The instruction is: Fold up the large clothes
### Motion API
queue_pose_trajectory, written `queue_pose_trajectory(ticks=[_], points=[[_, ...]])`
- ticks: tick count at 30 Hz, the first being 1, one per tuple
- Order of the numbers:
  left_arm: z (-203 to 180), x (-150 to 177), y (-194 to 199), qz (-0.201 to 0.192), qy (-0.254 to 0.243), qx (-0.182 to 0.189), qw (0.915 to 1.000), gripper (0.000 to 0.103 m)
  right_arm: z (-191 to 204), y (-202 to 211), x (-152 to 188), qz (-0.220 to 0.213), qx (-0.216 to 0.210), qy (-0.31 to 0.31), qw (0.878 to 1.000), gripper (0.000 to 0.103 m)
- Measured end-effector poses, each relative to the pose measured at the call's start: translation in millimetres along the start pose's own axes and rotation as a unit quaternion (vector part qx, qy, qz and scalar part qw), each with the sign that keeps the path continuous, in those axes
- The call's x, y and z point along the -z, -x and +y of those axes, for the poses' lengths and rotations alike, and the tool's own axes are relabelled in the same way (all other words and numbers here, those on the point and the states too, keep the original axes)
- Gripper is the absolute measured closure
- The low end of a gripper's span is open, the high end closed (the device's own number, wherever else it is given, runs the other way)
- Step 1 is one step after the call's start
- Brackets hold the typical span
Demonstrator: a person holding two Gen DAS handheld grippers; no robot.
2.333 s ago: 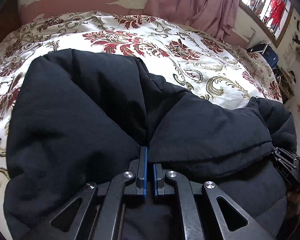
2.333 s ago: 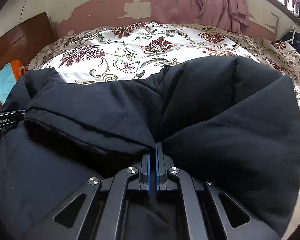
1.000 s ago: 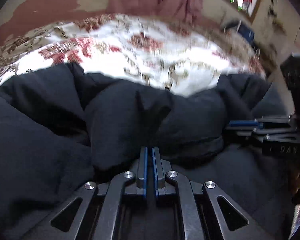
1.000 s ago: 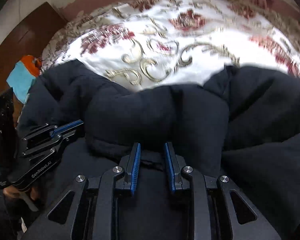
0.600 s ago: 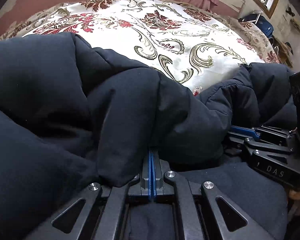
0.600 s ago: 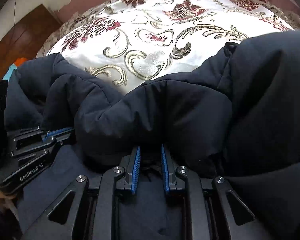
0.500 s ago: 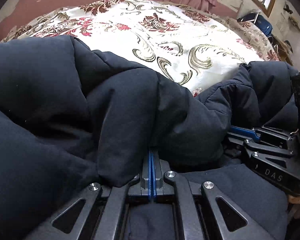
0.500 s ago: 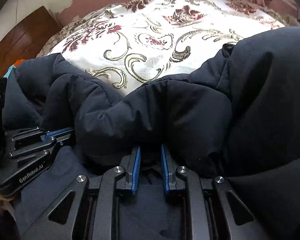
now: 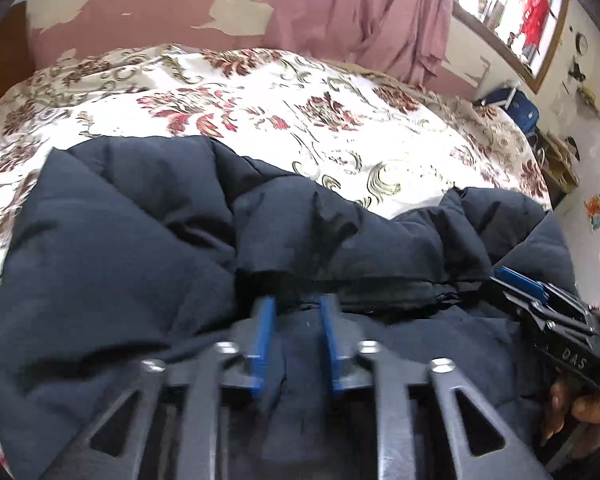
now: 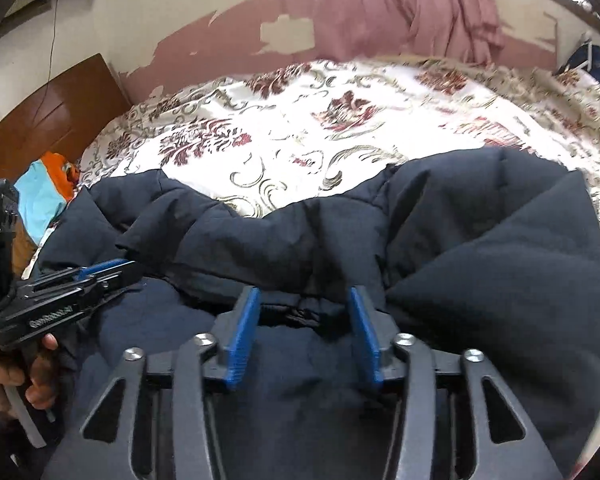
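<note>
A dark navy puffer jacket (image 9: pixel 140 240) (image 10: pixel 480 248) lies folded over on the floral bedspread (image 9: pixel 260 112) (image 10: pixel 320 120). My left gripper (image 9: pixel 296 308) hovers just short of the folded hem; its jaws are opening and the blue pads (image 9: pixel 262 332) no longer press on cloth. My right gripper (image 10: pixel 304 300) is likewise opening, its blue pads (image 10: pixel 242 332) wide apart in front of the same hem with only loose fabric below them. Each gripper shows in the other's view: the right gripper (image 9: pixel 540 308) at the right edge, the left gripper (image 10: pixel 80 280) at the left edge, each held by a hand.
A pink curtain (image 9: pixel 380 20) hangs on the peeling wall behind the bed. A wooden headboard (image 10: pixel 48 120) and orange and blue cloth (image 10: pixel 48 188) lie at the left. A window (image 9: pixel 512 12) and a blue bag (image 9: pixel 516 104) sit to the right.
Both grippers let go of the jacket's folded edge, opened and drew back and up. The fold now rests on the jacket's lower part.
</note>
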State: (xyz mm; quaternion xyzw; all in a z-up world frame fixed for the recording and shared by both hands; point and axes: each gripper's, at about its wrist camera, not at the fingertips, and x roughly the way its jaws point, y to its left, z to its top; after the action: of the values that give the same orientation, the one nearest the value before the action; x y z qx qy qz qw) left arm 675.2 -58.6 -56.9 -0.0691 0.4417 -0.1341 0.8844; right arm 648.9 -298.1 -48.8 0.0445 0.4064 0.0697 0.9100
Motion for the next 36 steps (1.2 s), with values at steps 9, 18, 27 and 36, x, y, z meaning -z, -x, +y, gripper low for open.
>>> queue_pose_trajectory(ticks=[9, 18, 27, 36], points=[[1, 4, 76, -0.085, 0.053, 0.012, 0.9949, 0.016, -5, 67, 1, -0.055, 0.016, -0.007, 0.998, 0.029], [-28, 25, 144, -0.117, 0.007, -0.012, 0.9931, 0.009, 6, 145, 22, -0.115, 0.027, -0.005, 0.993, 0.006], [-48, 68, 214, -0.149, -0.032, -0.008, 0.9883, 0.008, 33, 209, 50, -0.131, 0.016, 0.016, 0.991, 0.004], [-48, 115, 272, -0.191, -0.031, -0.027, 0.9807, 0.007, 53, 267, 86, -0.157, 0.02, 0.035, 0.987, 0.003]])
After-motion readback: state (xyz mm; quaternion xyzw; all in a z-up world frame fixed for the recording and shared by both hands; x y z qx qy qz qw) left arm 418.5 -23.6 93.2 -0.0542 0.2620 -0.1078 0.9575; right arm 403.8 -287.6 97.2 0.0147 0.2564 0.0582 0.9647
